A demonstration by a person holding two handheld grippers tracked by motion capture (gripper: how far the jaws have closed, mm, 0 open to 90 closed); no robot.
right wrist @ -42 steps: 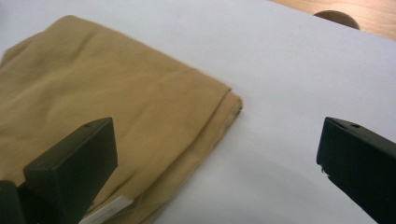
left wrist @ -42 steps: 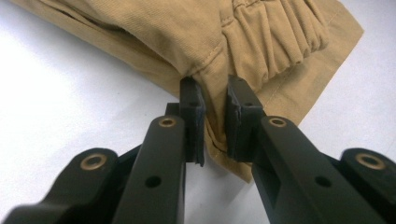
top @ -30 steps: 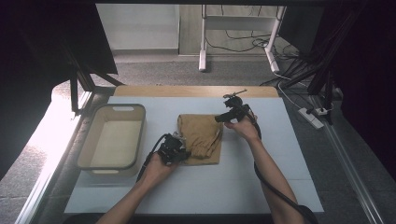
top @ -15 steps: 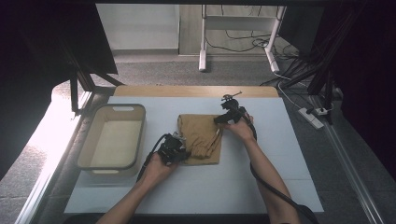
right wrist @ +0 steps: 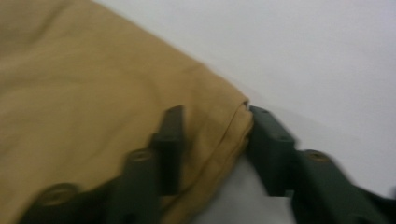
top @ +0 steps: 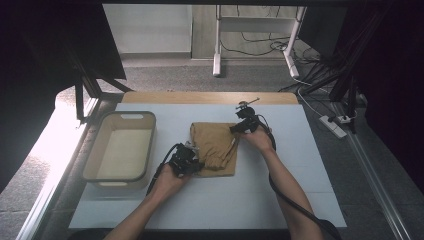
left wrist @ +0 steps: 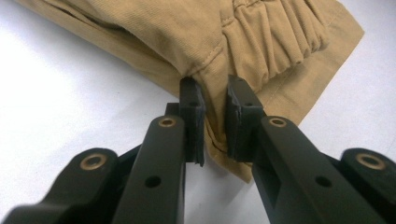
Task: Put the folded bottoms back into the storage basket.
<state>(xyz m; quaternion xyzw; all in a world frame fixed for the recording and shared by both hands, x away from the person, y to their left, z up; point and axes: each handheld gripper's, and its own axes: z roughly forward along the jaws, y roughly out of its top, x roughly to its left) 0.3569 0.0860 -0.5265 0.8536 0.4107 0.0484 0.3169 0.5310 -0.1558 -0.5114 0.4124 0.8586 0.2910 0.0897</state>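
Note:
A folded tan garment (top: 215,145) lies in the middle of the white table top (top: 300,190). My left gripper (top: 197,161) is at its near left edge, shut on a fold of the tan garment (left wrist: 261,37) beside the gathered waistband; the left gripper's (left wrist: 215,116) pads pinch the cloth. My right gripper (top: 235,129) is at the far right corner. Its jaws have just been closing. The right gripper (right wrist: 212,140) has the hemmed corner of the tan garment (right wrist: 93,93) bunched between its pads, which press on it; that view is blurred.
A beige plastic basket (top: 120,116) stands at the left of the table, a hand's width from the garment. A wooden strip (top: 210,97) runs along the far edge. Cables and a power strip (top: 332,126) lie on the floor to the right.
The right gripper has sunk a little onto the garment's far right corner and its jaws have closed on the cloth. The left gripper and the garment have stayed put.

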